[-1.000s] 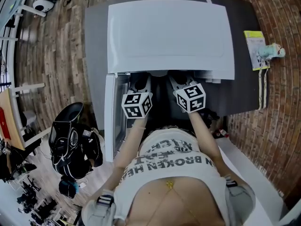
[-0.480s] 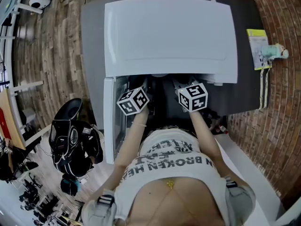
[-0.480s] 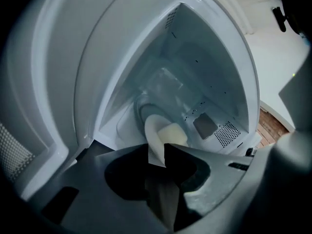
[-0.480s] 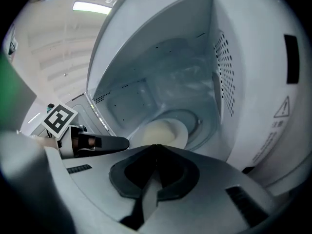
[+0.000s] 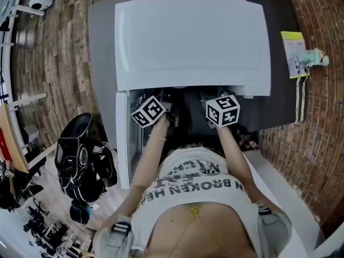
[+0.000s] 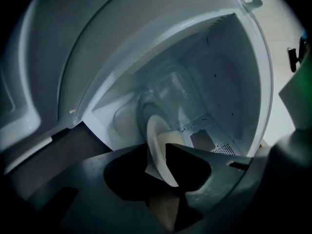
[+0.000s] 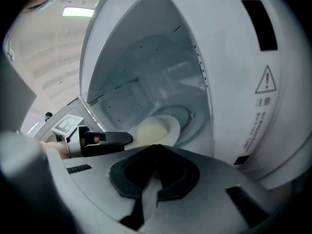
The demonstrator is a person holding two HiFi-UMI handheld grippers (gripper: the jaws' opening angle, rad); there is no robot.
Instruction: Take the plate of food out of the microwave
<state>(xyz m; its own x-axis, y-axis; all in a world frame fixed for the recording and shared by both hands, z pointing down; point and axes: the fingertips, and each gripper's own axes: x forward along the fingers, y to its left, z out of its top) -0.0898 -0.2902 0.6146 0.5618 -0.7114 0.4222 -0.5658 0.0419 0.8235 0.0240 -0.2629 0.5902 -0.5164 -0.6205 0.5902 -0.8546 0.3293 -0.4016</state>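
Observation:
The white microwave (image 5: 192, 42) stands with its door (image 5: 123, 144) swung open to the left. Inside, on the glass turntable (image 7: 187, 118), sits a white plate (image 6: 157, 143) with pale food (image 7: 152, 129). My left gripper (image 6: 165, 168) is shut on the plate's rim, seen edge-on because the gripper is rolled. It also shows in the right gripper view as dark fingers (image 7: 105, 139) at the plate's left side. My right gripper (image 7: 156, 147) is shut, its tips meeting at the plate's near edge; I cannot tell whether they pinch the rim. In the head view both marker cubes (image 5: 148, 112) (image 5: 222, 110) hang at the cavity mouth.
The microwave sits on a dark table (image 5: 99, 47) with a yellow-green packet (image 5: 293, 52) at its right edge. A brick wall (image 5: 317, 122) runs along the right. A black chair with bags (image 5: 80, 157) stands on the wooden floor at the left.
The left gripper has rolled, its marker cube turning and shifting left and slightly down. The right cube has barely moved.

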